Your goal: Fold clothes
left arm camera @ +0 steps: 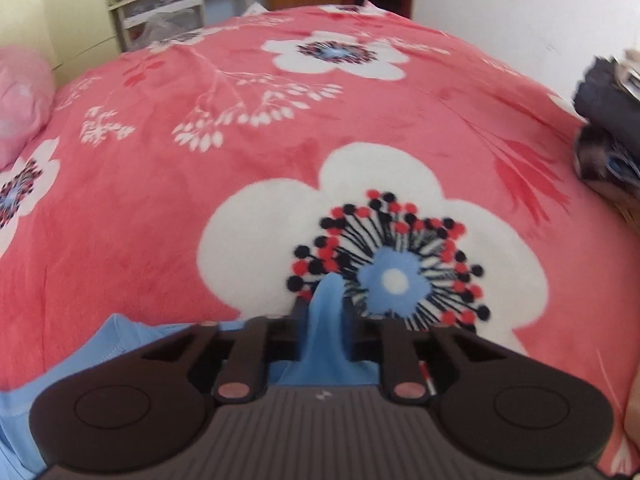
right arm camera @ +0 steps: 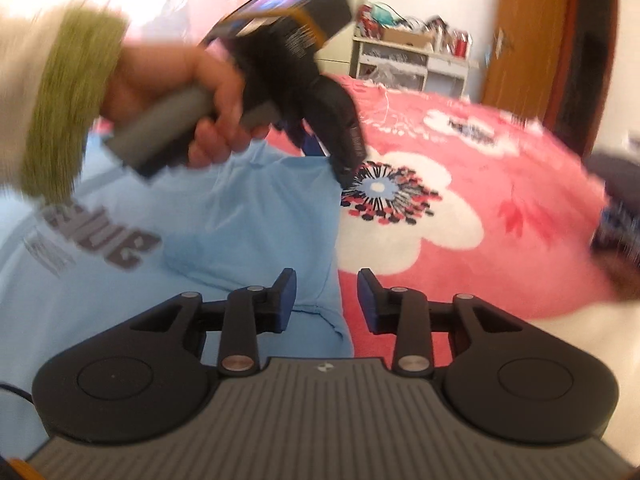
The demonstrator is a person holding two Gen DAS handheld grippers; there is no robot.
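Bed (left arm camera: pixel 160 200) fills the room, under a pink flowered blanket (left arm camera: pixel 400 112) that serves as the folding surface. Shelves (left arm camera: pixel 168 4) and a door (right arm camera: pixel 528 40) stand at the far end; a pink pillow (left arm camera: pixel 20 96) lies at the left.

Dark pile of clothes (left arm camera: pixel 604 120) sits at the right edge of the bed, well apart from the work, likely kept there to leave the middle free. Cannot tell whether those are folded.

Light blue shirt (right arm camera: pixel 240 216) with grey lettering lies on the near left part of the bed, its right edge crossing onto the big white flower (right arm camera: pixel 420 208). Rumpled, not flat.

Hand (right arm camera: pixel 180 92) with a green cuff grips the left gripper (left arm camera: pixel 326 308) over the shirt's far edge. Its jaws are clamped on a tongue of blue cloth that stands up between the fingers; a pinch like this suits lifting or carrying an edge over.

Right gripper (right arm camera: pixel 327 300) hovers at the shirt's near right edge, jaws parted with nothing between them, cloth hem just under the left finger. Placed, I judge, to take a second hold.

Both views are motion-blurred.
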